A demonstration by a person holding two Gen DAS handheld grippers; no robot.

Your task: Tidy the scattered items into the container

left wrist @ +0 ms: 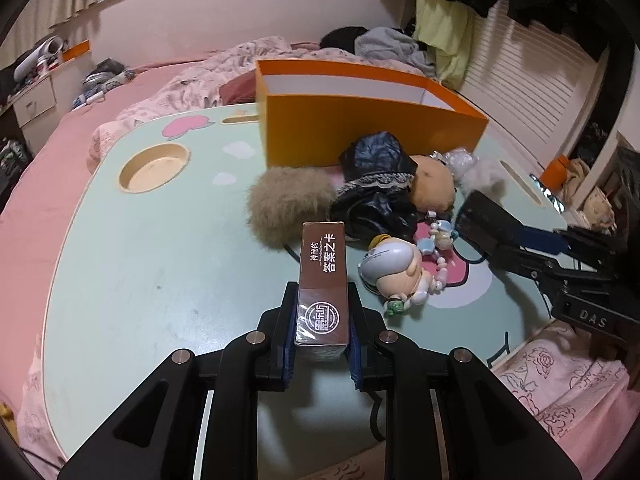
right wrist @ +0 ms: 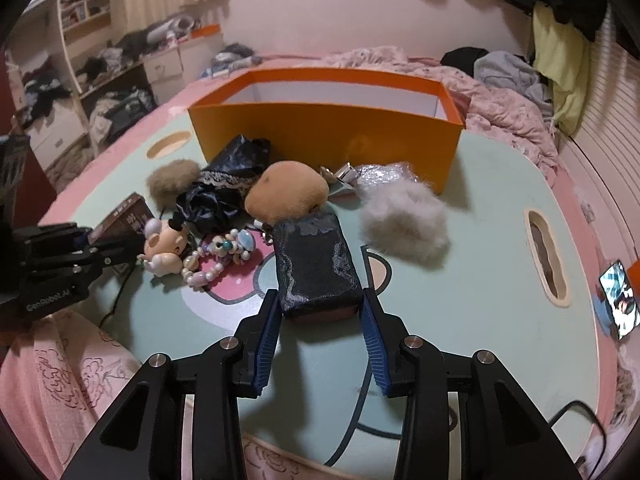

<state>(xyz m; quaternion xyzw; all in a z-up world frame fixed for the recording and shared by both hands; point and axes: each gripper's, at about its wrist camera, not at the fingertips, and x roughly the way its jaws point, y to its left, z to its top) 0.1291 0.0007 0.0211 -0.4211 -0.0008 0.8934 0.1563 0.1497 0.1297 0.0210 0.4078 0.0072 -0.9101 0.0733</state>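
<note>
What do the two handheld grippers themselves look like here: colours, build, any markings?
Both are matte black plastic linkages with round silver pivot pins and ribbed blue pads on the fingers. The left gripper shows white lettering that looks like "GeoRobot.AI" on its side in the right wrist view; the right gripper carries raised "DAS" lettering in the left wrist view. No hand or sleeve is visible.
</note>
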